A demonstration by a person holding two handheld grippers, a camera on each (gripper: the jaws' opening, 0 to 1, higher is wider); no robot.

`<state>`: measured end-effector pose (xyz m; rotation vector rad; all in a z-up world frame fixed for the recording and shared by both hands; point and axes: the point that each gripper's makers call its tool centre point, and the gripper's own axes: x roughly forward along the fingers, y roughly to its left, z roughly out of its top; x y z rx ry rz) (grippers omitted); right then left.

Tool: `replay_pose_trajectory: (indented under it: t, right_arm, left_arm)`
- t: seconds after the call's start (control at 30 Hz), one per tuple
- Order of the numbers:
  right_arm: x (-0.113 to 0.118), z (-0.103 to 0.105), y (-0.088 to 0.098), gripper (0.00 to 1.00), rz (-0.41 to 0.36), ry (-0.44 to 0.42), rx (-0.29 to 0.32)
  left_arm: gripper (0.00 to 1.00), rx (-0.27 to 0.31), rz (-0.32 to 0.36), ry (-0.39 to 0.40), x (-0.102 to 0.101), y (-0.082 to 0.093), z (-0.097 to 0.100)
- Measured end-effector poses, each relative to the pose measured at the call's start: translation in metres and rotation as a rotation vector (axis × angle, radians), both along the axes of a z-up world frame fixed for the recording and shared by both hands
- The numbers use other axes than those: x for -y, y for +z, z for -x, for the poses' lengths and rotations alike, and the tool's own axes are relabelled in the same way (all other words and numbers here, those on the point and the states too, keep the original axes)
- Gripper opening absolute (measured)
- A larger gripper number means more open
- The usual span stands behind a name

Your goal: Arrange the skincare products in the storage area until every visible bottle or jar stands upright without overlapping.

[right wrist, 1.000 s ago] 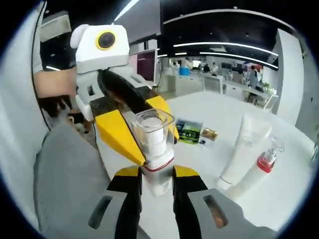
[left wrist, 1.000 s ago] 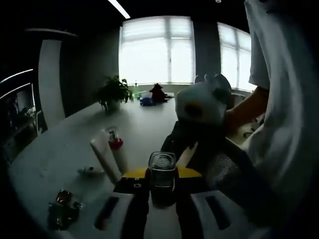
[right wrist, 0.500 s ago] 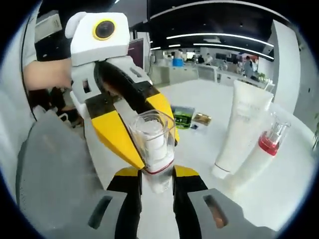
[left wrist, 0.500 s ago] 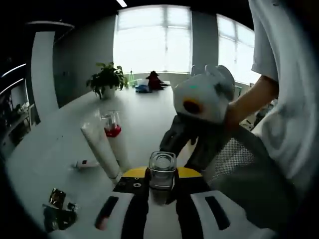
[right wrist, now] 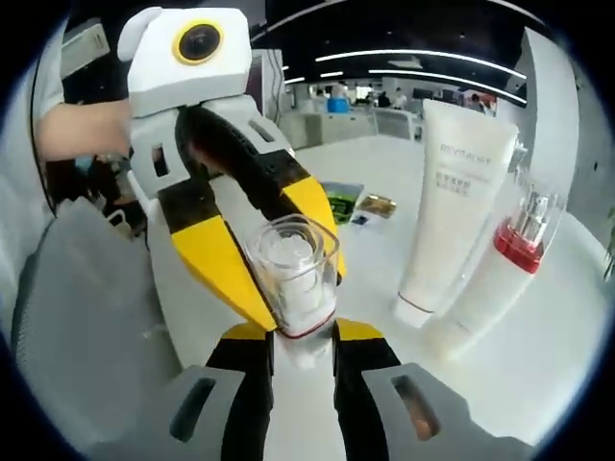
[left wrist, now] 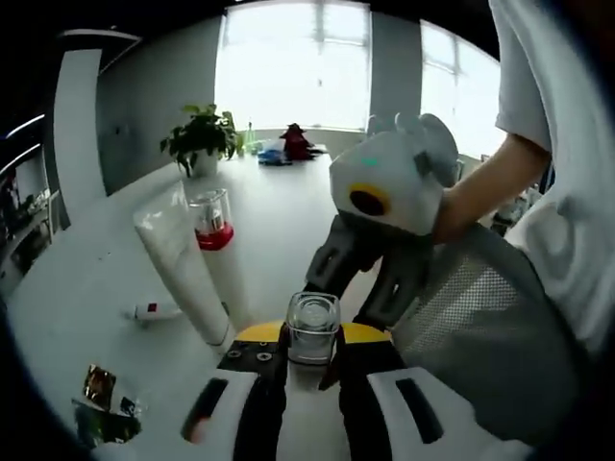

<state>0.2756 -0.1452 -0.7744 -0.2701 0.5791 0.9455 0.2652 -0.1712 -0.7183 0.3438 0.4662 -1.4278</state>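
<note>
Grippers both clamp the clear-capped bottle; white tube and red-collared bottle stand just beside.

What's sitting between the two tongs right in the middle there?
A small clear-capped bottle. In the right gripper view, the right tongs close on it from below and the left tongs from behind; the left gripper view shows its cap too.

Upper left of the left gripper view, a potted plant sits at the far end of the white table, with bright windows behind it. Lower left, crumpled foil sachets lie flat. At right, a grey mesh chair back leans in.
</note>
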Motion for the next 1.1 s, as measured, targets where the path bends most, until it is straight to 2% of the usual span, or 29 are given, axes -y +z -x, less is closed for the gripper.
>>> replay_pose_trajectory:
  t: [0.47, 0.83, 0.97, 1.1]
  right_arm:
    - [0.011, -0.003, -0.012, 0.23, 0.060, 0.028, -0.011]
    - [0.016, -0.009, -0.013, 0.23, 0.032, 0.000, -0.013]
    - [0.019, -0.012, -0.012, 0.23, 0.027, -0.011, -0.012]
    - [0.026, -0.016, -0.012, 0.23, 0.028, -0.020, -0.010]
  left_arm:
    - [0.14, -0.005, -0.030, -0.002, 0.009, -0.011, -0.003]
    - [0.15, -0.072, 0.032, 0.041, 0.015, -0.005, -0.008]
    - [0.20, -0.106, 0.067, 0.065, 0.017, -0.003, -0.008]
    - [0.28, -0.105, 0.072, 0.094, 0.015, -0.004, -0.011]
